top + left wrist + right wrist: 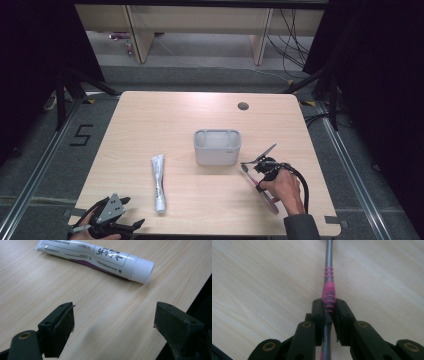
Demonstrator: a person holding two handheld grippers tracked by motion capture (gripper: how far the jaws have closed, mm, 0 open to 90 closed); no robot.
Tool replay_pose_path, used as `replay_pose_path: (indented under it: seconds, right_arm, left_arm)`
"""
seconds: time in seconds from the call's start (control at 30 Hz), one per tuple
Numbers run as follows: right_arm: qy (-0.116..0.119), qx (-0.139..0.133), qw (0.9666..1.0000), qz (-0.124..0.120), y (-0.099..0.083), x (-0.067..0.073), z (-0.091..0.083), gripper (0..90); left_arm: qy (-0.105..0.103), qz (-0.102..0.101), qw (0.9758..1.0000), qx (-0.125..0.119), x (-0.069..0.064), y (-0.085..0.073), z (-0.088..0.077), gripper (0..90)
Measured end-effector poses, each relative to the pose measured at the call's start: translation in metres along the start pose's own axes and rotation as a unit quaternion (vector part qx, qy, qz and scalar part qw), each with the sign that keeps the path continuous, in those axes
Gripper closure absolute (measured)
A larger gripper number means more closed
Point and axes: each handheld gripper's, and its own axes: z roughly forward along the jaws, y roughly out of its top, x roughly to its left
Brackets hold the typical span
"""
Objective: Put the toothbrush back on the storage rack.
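Pink-and-grey plastic toothbrush [328,293] pinched in the right gripper [329,312].
Left gripper [113,322] gapes empty near the white toothpaste tube [95,257].

High view: mounted above the near edge, faced forward and down, took in the whole table [150,115] and floor beyond. Left gripper view: rode low over the near-left corner, looked along open jaws, close to the toothpaste tube [95,258] (same tube [158,182] seen small from above). Right gripper view: pressed very close to the wood, aimed along jaws clamped on the toothbrush [328,287], shared with the high view [260,187].
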Motion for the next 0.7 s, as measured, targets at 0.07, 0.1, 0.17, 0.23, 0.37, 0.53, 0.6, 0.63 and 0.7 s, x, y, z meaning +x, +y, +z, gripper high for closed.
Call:
replay_pose_path:
  seconds: [0.07, 0.1, 0.17, 0.23, 0.37, 0.53, 0.6, 0.63, 0.7]
  right_arm:
    - [0.009, -0.018, 0.9998, 0.001, -0.002, -0.004, -0.007, 79.1]
    - [0.000, -0.031, 0.9995, 0.006, -0.004, -0.005, -0.009, 79.1]
    - [0.007, -0.037, 0.9990, 0.024, -0.007, -0.004, -0.016, 79.2]
    - [0.007, -0.066, 0.9978, 0.001, -0.008, -0.008, -0.020, 79.1]
    - [0.014, -0.101, 0.9947, 0.014, -0.011, -0.011, -0.035, 79.1]
    - [0.017, -0.182, 0.9828, 0.028, -0.015, -0.016, -0.055, 79.1]
    - [0.008, -0.201, 0.9794, 0.022, -0.016, -0.018, -0.059, 79.1]
    - [0.004, -0.217, 0.9758, 0.023, -0.016, -0.018, -0.061, 79.1]
    - [0.009, -0.231, 0.9723, 0.032, -0.017, -0.018, -0.064, 79.1]
  left_arm:
    - [-0.001, -0.004, 0.9998, -0.017, 0.000, 0.000, 0.002, 15.9]
    - [-0.003, 0.000, 1.0000, -0.007, 0.000, 0.000, 0.000, 15.9]
    - [0.001, -0.010, 0.9999, -0.012, -0.001, 0.000, 0.001, 15.9]
    - [0.002, -0.002, 0.9999, -0.012, 0.000, 0.000, 0.001, 15.9]
    - [0.001, -0.014, 0.9998, -0.014, -0.001, 0.000, 0.002, 15.9]
    - [-0.003, -0.005, 0.9999, -0.015, -0.001, 0.000, 0.001, 16.0]
    - [-0.002, -0.008, 0.9998, -0.021, 0.000, 0.001, 0.001, 15.9]
    - [-0.002, -0.007, 0.9997, -0.021, 0.000, 0.001, 0.001, 15.9]
    - [-0.002, -0.002, 0.9999, -0.011, 0.000, 0.001, 0.000, 15.9]
